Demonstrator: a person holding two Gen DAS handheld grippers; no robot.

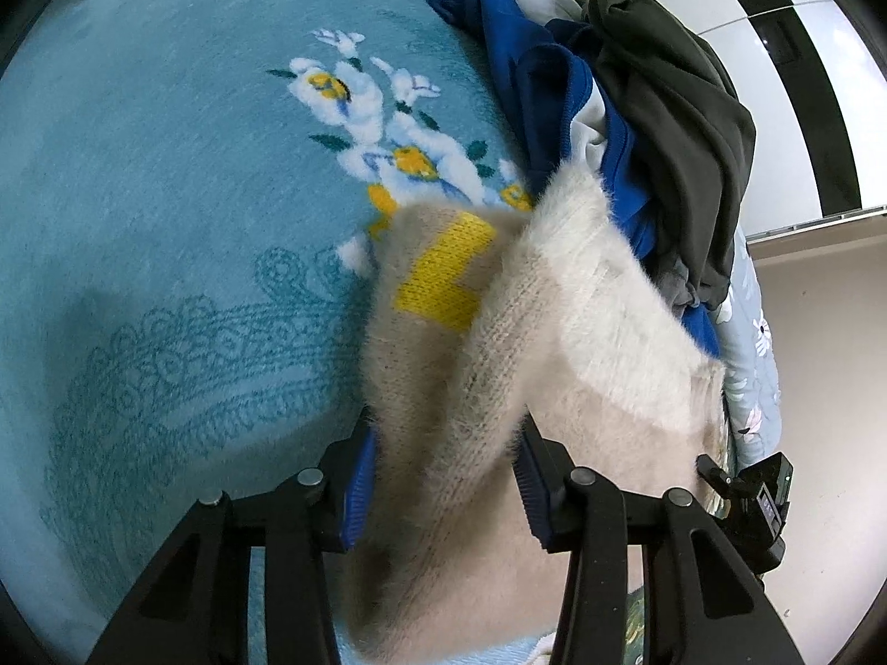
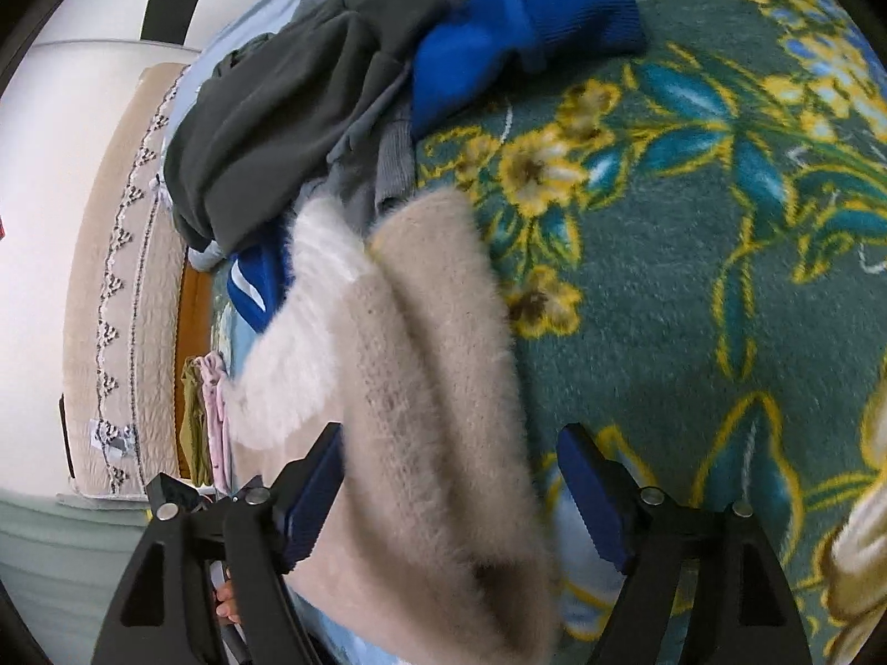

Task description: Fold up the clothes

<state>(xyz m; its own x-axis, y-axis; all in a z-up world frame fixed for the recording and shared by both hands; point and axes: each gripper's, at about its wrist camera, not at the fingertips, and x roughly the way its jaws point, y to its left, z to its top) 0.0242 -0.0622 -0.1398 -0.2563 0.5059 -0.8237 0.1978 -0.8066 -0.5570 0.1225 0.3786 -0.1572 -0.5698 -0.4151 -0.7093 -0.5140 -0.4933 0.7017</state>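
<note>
A fuzzy beige-and-white knit sweater (image 1: 499, 343) with a yellow patch lies bunched on the blue floral blanket (image 1: 166, 194). My left gripper (image 1: 446, 476) is open, its blue pads on either side of the sweater's near fold. In the right wrist view the same sweater (image 2: 421, 388) runs between the fingers of my right gripper (image 2: 449, 487), which is open wide; the left pad touches the fabric, the right pad stands apart from it over the green floral blanket (image 2: 693, 305).
A pile of clothes lies past the sweater: a blue garment (image 1: 532, 83) and a dark grey one (image 1: 676, 127), also in the right wrist view (image 2: 515, 39) (image 2: 288, 127). The bed edge and the floor (image 1: 820, 388) are at the right. A beige headboard (image 2: 122, 305) is at left.
</note>
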